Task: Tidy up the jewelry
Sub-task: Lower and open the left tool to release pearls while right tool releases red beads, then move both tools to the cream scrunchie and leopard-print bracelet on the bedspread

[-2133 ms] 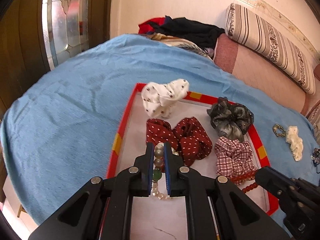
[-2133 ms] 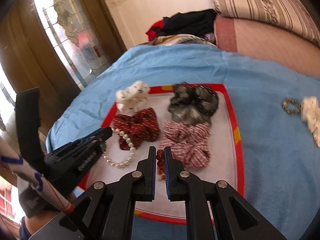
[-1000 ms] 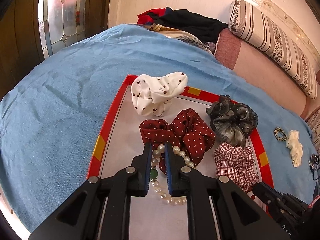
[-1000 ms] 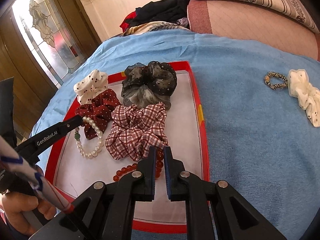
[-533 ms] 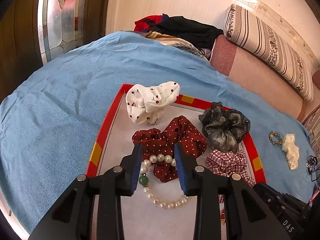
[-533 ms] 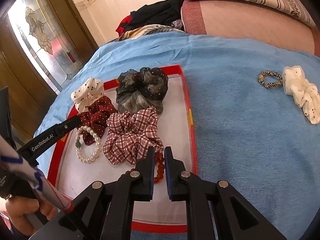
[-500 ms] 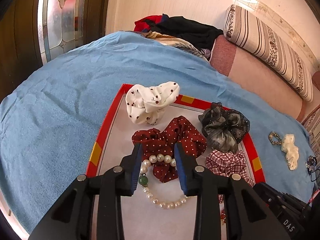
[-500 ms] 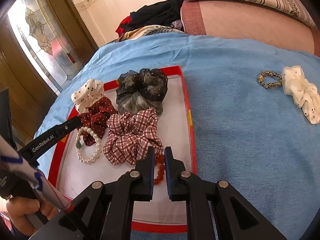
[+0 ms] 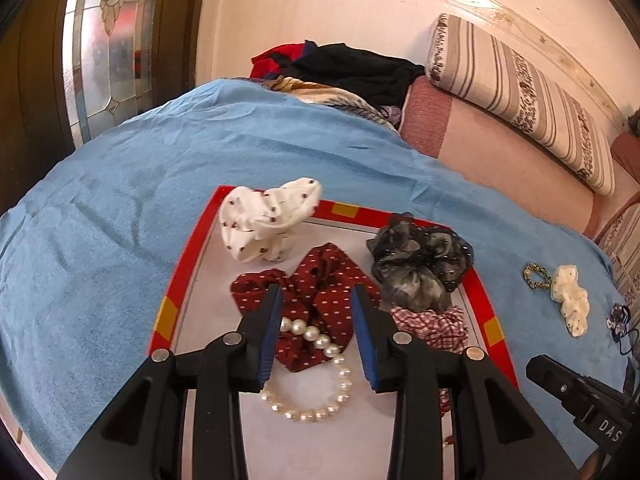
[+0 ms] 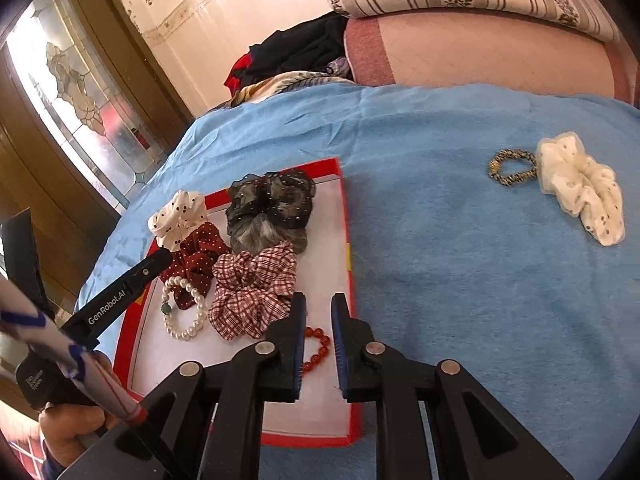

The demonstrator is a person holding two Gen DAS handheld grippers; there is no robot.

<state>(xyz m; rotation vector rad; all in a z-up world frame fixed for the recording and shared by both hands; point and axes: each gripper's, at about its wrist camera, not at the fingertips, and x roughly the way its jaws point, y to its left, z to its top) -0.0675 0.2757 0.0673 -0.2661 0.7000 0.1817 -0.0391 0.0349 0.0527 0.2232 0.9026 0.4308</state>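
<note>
Both the left gripper [image 9: 316, 312] and right gripper [image 10: 319, 330] are spread apart, holding nothing. The pearl bracelet [image 9: 320, 380] and red bead bracelet [image 10: 316, 350] lie on the red tray [image 10: 347, 240] with four scrunchies. A cream scrunchie [image 10: 580, 188], a gold band [image 10: 512, 167] and, dimly, something dark wait on the blanket [image 10: 460, 260].

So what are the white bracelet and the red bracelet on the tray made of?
The white bracelet looks like pearl or pearl-look beads: round, glossy, creamy, with one green bead. The red bracelet looks like glass or polished stone beads: shiny, see-through orange-red. Which exactly, I cannot tell.

place: home, probably a bedroom | cues: blue bedspread [image 9: 120, 208]; striped bolster [image 9: 516, 96]; clothes heap [image 9: 340, 68]; stained-glass door [image 9: 108, 40]
</note>
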